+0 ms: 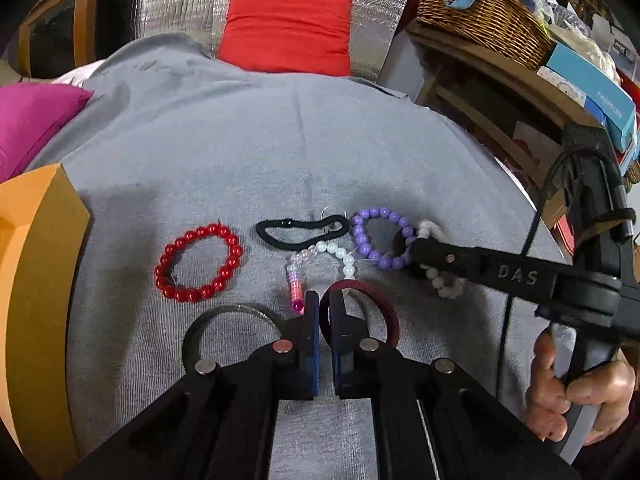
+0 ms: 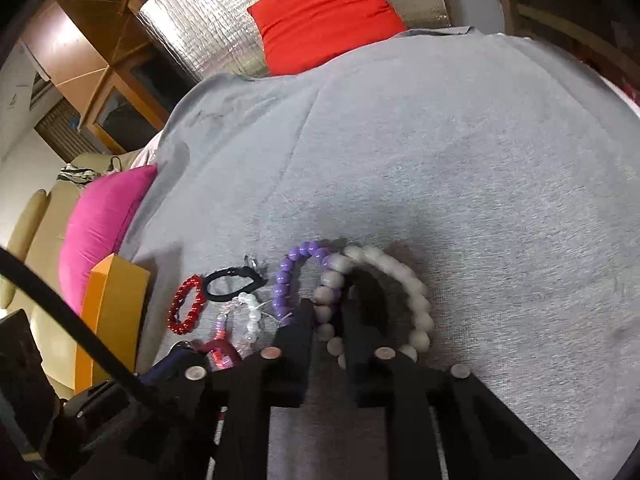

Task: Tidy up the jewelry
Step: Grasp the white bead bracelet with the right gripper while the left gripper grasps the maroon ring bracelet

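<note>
- The jewelry lies scattered on the grey cloth (image 1: 240, 152): a red bead bracelet (image 1: 199, 263) near the orange box (image 1: 44, 248), and a purple bead bracelet (image 2: 298, 276) touching a white bead bracelet (image 2: 404, 292).
- The left gripper (image 1: 325, 308) is squeezed nearly shut on the rim of a dark red bangle (image 1: 384, 312).
- The right gripper (image 2: 327, 320) is closed around the white bead bracelet's strand; whether it truly pinches the beads looks likely, but the view is cramped.
- The beads look smooth and slippery on stretchy, floppy cord, so gripping across the strand seems wisest.
- The bangle looks stiff and light; its rim suits the grip.
</note>
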Demonstrator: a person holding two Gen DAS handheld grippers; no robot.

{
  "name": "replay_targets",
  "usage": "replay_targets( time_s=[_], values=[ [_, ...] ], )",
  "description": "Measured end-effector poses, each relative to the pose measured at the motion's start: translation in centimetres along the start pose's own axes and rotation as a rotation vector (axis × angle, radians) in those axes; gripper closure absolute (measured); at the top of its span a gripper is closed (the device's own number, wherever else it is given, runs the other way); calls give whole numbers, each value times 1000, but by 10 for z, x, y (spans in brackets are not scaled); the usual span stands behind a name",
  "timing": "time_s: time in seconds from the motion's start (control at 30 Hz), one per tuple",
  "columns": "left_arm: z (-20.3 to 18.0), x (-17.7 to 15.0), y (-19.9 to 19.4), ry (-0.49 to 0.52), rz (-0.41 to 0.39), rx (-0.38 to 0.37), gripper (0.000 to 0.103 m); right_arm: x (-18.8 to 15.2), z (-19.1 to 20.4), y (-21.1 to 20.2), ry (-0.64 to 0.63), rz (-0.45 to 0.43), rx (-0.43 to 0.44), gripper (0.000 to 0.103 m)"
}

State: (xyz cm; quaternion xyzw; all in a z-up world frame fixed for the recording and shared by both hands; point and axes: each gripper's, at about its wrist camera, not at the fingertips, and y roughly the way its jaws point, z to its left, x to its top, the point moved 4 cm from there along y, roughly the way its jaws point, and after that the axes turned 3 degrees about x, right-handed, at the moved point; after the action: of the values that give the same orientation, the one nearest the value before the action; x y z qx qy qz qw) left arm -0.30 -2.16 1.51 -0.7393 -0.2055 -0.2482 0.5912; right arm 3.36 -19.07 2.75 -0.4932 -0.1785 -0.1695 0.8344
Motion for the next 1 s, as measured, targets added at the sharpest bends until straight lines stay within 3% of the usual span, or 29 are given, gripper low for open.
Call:
replay_targets(
  time_s=[0.2, 0.5, 1.0],
  values=[
    [-7, -3, -8, 42, -17, -24, 98, 3, -15, -21, 25, -13, 41, 92],
    [-21, -2, -31, 70, -78, -44, 98, 8, -35, -62, 109, -52, 242, 92],
    [10, -8, -97, -8, -201, -16, 98, -2, 30, -82, 146, -68, 614, 92]
  ],
)
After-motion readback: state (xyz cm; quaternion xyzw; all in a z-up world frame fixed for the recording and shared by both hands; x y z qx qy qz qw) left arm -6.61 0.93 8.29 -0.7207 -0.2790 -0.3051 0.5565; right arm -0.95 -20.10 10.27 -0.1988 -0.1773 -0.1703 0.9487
